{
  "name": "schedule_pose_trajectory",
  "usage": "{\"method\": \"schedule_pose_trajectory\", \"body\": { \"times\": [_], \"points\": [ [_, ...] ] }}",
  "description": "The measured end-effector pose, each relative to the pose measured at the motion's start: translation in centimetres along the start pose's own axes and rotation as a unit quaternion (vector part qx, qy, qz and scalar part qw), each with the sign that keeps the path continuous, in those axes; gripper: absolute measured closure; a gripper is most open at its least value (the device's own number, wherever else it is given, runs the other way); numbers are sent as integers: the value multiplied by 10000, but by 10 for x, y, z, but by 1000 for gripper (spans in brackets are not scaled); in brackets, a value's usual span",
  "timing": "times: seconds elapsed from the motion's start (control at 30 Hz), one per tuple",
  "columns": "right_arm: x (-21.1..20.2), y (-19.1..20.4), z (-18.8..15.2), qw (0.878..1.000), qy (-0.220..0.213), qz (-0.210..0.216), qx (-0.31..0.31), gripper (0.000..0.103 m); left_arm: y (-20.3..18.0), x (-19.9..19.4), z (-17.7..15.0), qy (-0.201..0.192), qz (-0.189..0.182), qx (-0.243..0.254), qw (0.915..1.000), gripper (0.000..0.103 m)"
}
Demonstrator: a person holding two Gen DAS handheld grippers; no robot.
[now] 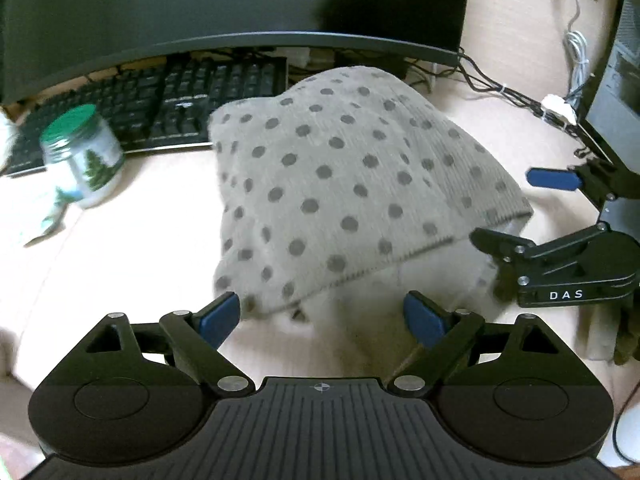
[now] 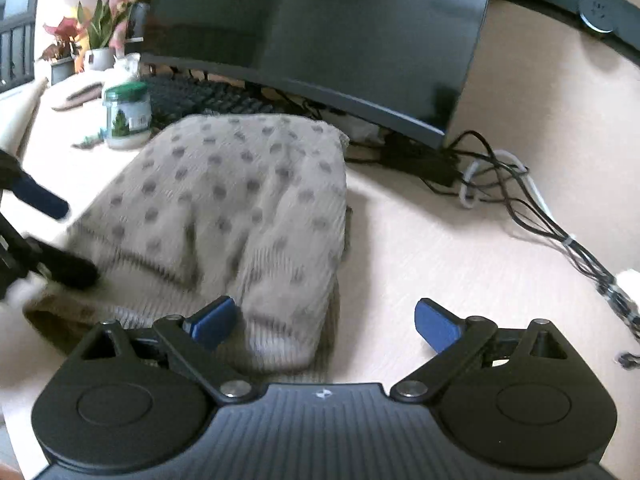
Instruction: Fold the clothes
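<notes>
Garment: a beige polka-dot knit [image 1: 340,184], folded into a thick bundle, lies mid-desk in front of the keyboard [image 1: 160,104] and the dark monitor [image 1: 240,4]
Left gripper [image 1: 322,316]: jaws spread wide, nothing held; blue pads just at the bundle's near hem
Right gripper [image 2: 326,322]: jaws wide apart, empty; its left pad touches or overlaps the knit's ribbed cuff, the right pad over bare desk [image 2: 440,248]
Jar [image 1: 86,156]: green-lidded, near the left edge, beside the keyboard
Cables [image 2: 516,200]: tangled toward the right rear corner
</notes>
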State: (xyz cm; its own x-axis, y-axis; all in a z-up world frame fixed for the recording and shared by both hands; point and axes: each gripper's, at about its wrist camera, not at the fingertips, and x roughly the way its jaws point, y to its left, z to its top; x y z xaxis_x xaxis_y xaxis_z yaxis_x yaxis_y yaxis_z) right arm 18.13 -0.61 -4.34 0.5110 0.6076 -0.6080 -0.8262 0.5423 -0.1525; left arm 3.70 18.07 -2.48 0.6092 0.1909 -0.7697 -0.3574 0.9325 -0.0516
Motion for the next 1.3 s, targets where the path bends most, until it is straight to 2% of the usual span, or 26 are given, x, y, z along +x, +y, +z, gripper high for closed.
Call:
{"method": "schedule_pose_trajectory", "body": {
  "times": [0.17, 0.23, 0.3, 0.4, 0.47, 0.53, 0.67, 0.7, 0.77, 0.8, 0.87, 0.97, 1.3],
  "points": [
    [-18, -4, -8, 9979, 347, -188, 517, 6, 3, -24, -20, 34, -90, 10, 10000, 10],
    [-28, -6, -10, 9946, 413, -330, 895, 6, 5, -33, -30, -100, -208, -213, 9995, 9],
    [-47, -11, -13, 9882, 340, -277, 1467, 2, 6, -45, -36, -284, -296, -535, 9977, 7],
    [-86, -10, -14, 9797, -128, -150, 1993, 0, 0, -70, -40, -821, -626, -927, 9903, 4],
    [-109, -3, -15, 9805, -644, -164, 1851, 0, -10, -89, -44, -1298, -701, -1027, 9837, 0],
    [-126, 3, -15, 9827, -1039, -211, 1519, 0, -27, -105, -52, -1637, -435, -1059, 9798, 0],
    [-150, -2, -26, 9857, -1180, -113, 1201, 0, -65, -124, -77, -1946, 146, -1302, 9721, 0],
    [-155, -3, -31, 9866, -1146, -87, 1161, 0, -76, -127, -85, -1903, 235, -1458, 9706, 0],
    [-164, -4, -41, 9901, -809, -76, 1142, 0, -97, -134, -101, -1814, 328, -1679, 9684, 0],
    [-169, -6, -50, 9912, -685, -53, 1131, 0, -109, -138, -107, -1771, 343, -1588, 9707, 0],
    [-177, -9, -66, 9922, -603, -4, 1091, 0, -130, -143, -113, -1654, 631, -1442, 9736, 0],
    [-180, -14, -82, 9934, -432, 214, 1043, 0, -149, -151, -121, -1564, 895, -1476, 9725, 0],
    [-206, -15, -99, 9934, -740, 502, 717, 0, -180, -168, -137, -1495, 1367, -1539, 9671, 0]
  ]
}}
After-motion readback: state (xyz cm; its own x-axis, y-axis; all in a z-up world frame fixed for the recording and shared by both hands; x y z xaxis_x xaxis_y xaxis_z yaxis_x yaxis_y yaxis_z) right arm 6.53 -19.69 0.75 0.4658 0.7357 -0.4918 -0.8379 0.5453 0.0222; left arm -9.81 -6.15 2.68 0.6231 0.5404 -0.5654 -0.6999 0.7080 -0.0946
